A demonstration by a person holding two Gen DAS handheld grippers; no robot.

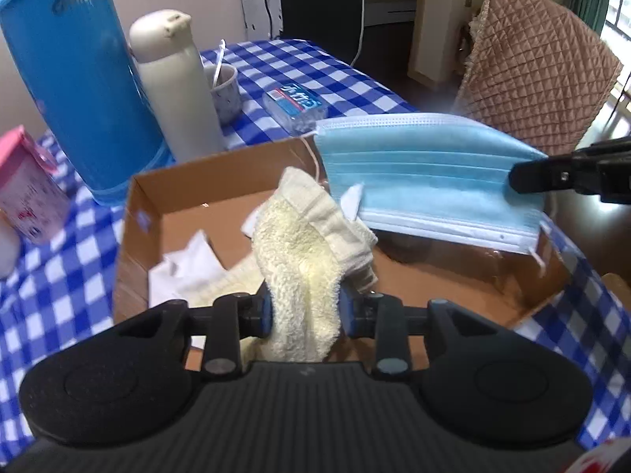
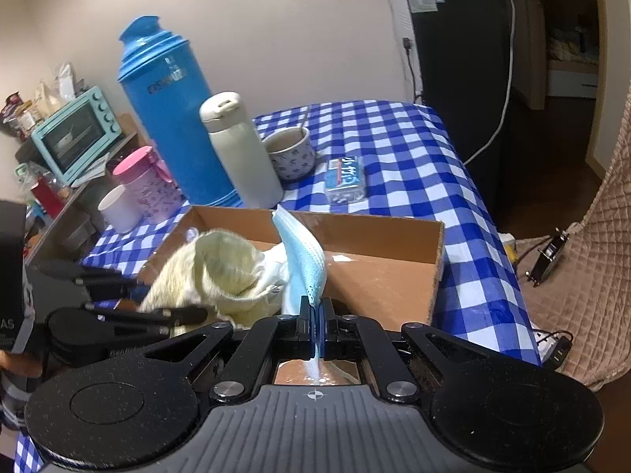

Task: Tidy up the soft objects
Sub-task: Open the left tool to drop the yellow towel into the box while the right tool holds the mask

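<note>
My left gripper [image 1: 304, 311] is shut on a pale yellow towel [image 1: 303, 244] and holds it over the open cardboard box [image 1: 142, 213]. In the right wrist view the towel [image 2: 213, 268] hangs over the box's left side, with the left gripper [image 2: 185, 315] beside it. My right gripper [image 2: 317, 325] is shut on a blue face mask [image 2: 305, 260] and holds it edge-on above the box [image 2: 394, 276]. In the left wrist view the mask [image 1: 426, 173] is spread flat, pinched at its right end by the right gripper [image 1: 524, 177]. White cloth [image 1: 185, 268] lies in the box.
On the blue checked tablecloth [image 2: 414, 165] behind the box stand a tall blue thermos [image 2: 169, 118], a white flask [image 2: 240, 149], a mug [image 2: 290, 151], a small blue packet [image 2: 345, 179], a pink container [image 2: 146, 185] and a white cup [image 2: 116, 209]. A quilted chair [image 1: 536, 67] stands at the right.
</note>
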